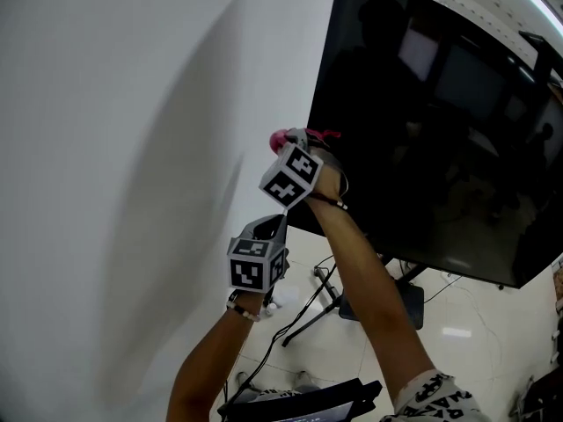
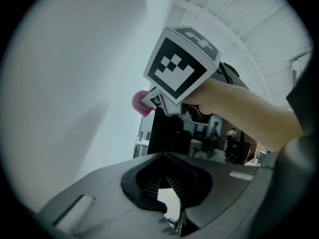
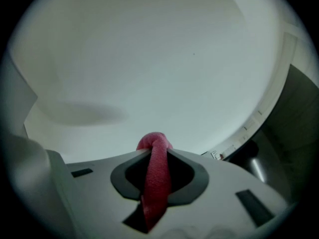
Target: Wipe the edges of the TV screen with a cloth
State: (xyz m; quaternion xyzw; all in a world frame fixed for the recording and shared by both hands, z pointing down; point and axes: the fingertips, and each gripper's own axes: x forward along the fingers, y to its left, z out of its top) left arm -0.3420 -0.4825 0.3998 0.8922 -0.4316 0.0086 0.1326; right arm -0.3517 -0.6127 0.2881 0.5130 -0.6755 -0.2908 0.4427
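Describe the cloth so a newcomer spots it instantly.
Find the big black TV screen beside the white wall, then its left edge. There the right gripper pinches the cloth: a small pink wad, the only bright colour there.

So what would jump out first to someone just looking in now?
The big black TV screen fills the head view's upper right, against a white wall. At its left edge the right gripper is shut on a pink cloth. The left gripper hangs below it, holding nothing.
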